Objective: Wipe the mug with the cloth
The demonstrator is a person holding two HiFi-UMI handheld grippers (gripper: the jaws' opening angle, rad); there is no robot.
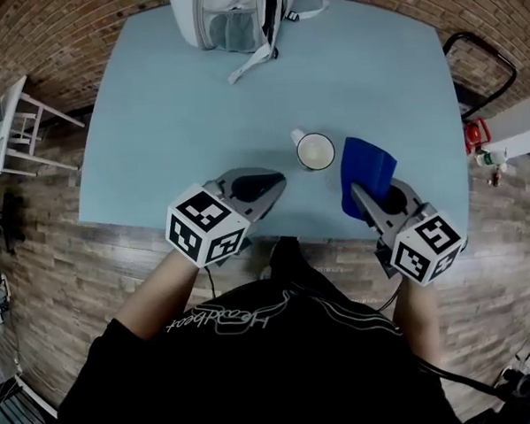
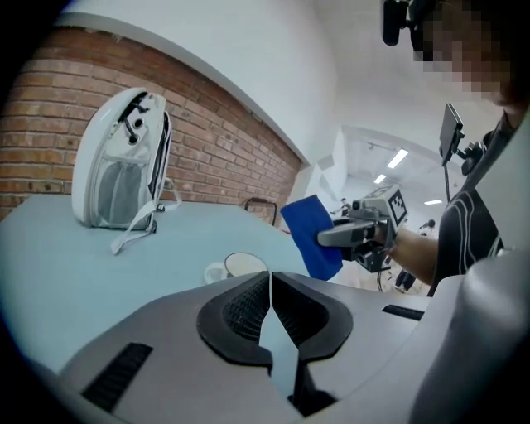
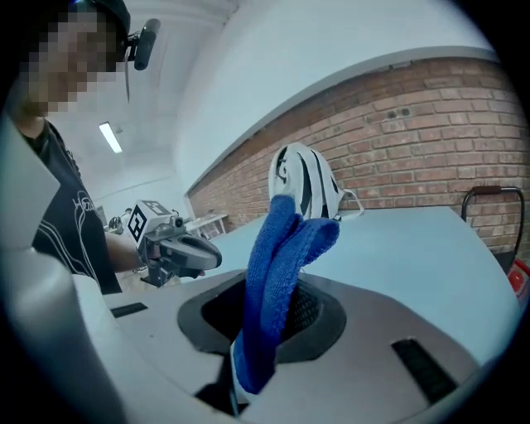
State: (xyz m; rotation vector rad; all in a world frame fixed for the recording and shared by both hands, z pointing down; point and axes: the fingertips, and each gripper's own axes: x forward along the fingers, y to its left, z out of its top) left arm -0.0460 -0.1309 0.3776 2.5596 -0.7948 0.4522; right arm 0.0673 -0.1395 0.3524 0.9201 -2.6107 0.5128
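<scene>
Right tongs (image 1: 362,195) clenched on blue cloth (image 1: 366,168); left tongs (image 2: 271,286) closed, empty, mug (image 2: 236,267) partly behind.

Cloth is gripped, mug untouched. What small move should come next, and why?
Probably open the left gripper and bring it to the mug to steady it. Its jaws are together and empty, the mug stands free on the table, and the right gripper clamps the blue cloth just beside it.

A white cursive word runs across the chest of the person's black shirt (image 1: 255,358), upside down in the head view. It seems to read "Headbeat", though the letters are uncertain.
</scene>
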